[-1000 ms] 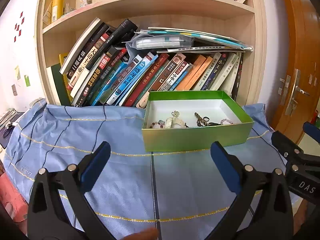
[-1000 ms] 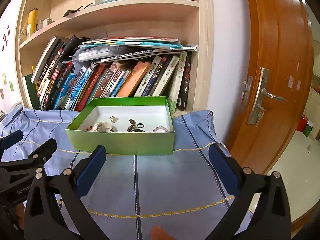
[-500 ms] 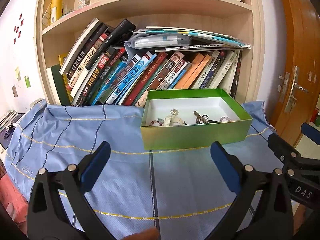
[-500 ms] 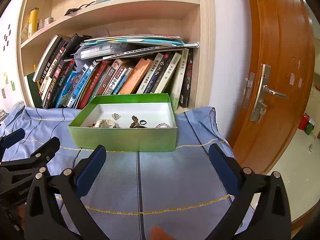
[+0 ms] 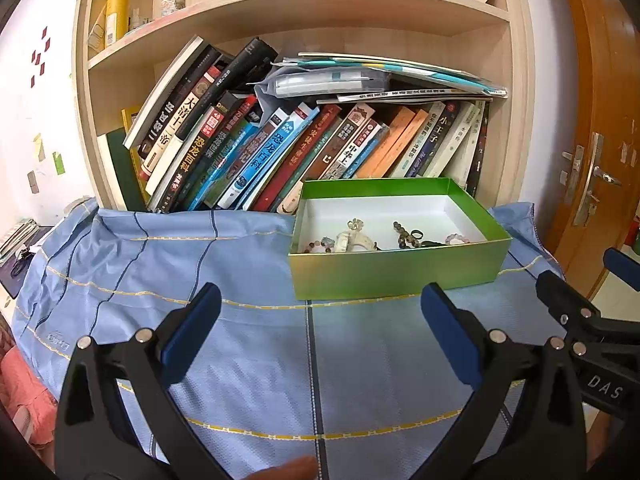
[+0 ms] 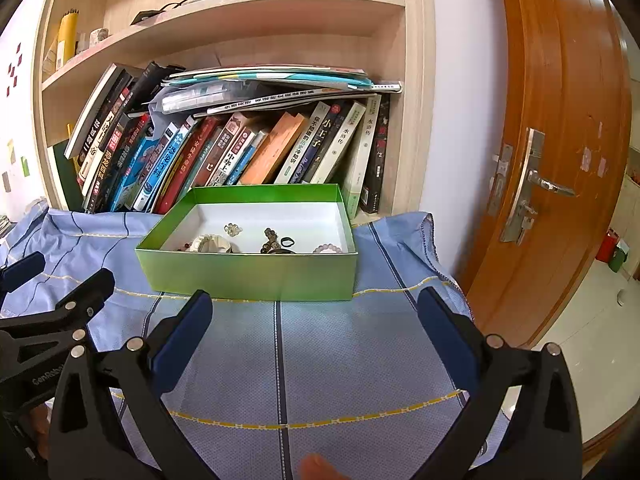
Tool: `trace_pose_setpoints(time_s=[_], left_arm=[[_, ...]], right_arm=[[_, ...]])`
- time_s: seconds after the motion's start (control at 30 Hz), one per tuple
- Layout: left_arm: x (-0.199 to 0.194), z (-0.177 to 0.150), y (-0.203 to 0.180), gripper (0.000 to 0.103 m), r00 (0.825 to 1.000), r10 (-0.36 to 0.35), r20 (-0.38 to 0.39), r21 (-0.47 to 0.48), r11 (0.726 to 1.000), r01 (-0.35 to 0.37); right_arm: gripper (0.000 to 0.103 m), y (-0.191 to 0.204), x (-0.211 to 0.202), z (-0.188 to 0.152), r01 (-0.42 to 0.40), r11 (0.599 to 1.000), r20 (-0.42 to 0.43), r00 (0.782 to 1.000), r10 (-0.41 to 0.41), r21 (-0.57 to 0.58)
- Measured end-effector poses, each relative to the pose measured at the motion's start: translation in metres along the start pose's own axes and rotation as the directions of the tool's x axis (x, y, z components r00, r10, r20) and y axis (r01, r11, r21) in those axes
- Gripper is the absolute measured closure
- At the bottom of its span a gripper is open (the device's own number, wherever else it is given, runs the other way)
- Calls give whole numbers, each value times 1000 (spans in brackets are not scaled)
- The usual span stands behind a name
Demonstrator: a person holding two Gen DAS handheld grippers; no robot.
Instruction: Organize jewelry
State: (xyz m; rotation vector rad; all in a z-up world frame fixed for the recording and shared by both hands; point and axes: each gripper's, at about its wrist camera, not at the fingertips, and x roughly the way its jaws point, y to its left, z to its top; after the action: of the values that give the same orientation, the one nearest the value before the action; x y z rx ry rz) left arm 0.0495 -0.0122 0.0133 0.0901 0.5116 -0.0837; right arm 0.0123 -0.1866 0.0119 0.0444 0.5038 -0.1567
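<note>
Both the left claw [image 5: 320, 332] and the right claw [image 6: 316, 328] hang spread and empty over the blue cloth [image 5: 240, 344] on the table. The jewelry [image 6: 264, 240] lies tangled in the green box [image 6: 248, 276] just beyond. A pinch could snag neighbouring beads or nudge the light box.

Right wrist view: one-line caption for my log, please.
Open right tongs hover over blue striped cloth before an open green cardboard box of mixed bead jewelry.
</note>
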Motion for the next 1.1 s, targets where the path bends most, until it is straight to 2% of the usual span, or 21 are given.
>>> trace_pose_setpoints(time_s=[0.43, 1.1], left_arm=[[-4, 2, 4, 4, 1000, 26, 10, 5, 1000, -26], [3, -1, 3, 4, 999, 38, -8, -2, 999, -38]], right_arm=[[3, -2, -1, 1, 26, 1000, 6, 1000, -27, 9], [3, -2, 3, 0, 24, 1000, -13, 1000, -23, 12]])
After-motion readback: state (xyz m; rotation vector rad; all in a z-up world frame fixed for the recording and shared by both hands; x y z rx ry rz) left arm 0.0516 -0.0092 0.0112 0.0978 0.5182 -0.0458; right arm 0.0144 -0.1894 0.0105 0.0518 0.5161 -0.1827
